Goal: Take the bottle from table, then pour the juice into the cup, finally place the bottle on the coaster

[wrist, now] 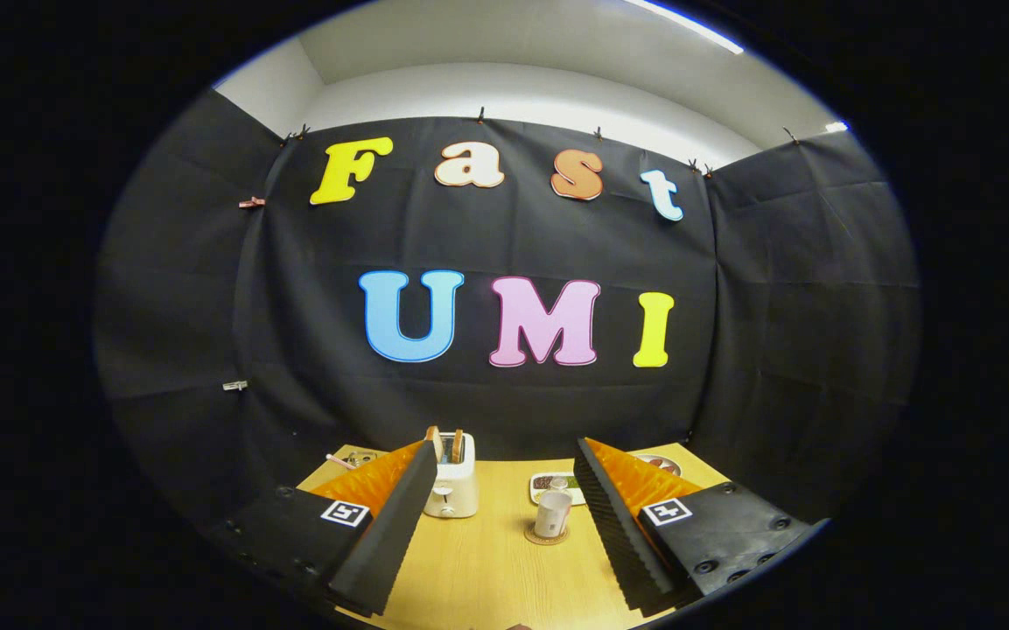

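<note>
My gripper (504, 448) is held high above the wooden table (486, 560), open, with nothing between its fingers. Ahead of them, nearer the right finger, a small pale upright container (552, 514) stands on a round cork coaster (547, 535). It is too small to tell whether it is the bottle or the cup. Just behind it lies a small rectangular tray (543, 486) with something on it.
A white toaster (452, 486) with two slices sticking up stands by the left finger's tip. A plate (660, 464) sits at the table's far right corner, partly behind the right finger. Small items (355, 457) lie at the far left corner. The black cloth wall rises right behind the table.
</note>
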`<state>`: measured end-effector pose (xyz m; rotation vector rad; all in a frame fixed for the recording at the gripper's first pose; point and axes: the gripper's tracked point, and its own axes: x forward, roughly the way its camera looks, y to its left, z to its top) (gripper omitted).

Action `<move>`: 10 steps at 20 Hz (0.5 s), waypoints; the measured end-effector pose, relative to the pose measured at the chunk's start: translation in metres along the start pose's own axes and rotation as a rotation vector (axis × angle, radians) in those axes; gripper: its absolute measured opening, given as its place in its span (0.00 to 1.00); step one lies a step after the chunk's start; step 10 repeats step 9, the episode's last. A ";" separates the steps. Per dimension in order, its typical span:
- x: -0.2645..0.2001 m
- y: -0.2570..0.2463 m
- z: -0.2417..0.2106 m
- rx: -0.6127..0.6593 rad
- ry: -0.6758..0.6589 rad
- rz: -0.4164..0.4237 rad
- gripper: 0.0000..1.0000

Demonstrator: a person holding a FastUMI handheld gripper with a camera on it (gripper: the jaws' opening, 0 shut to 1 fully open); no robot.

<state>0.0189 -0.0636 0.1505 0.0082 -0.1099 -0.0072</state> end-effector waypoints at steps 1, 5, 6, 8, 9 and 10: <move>-0.005 0.001 -0.004 -0.001 0.012 -0.001 0.97; -0.013 -0.003 -0.013 0.009 0.031 -0.017 0.97; -0.013 -0.008 -0.017 0.001 0.039 -0.032 0.97; -0.013 -0.020 -0.027 -0.020 0.059 -0.056 0.97; -0.014 -0.028 -0.031 -0.027 0.067 -0.071 0.97; -0.014 -0.028 -0.031 -0.027 0.067 -0.071 0.97</move>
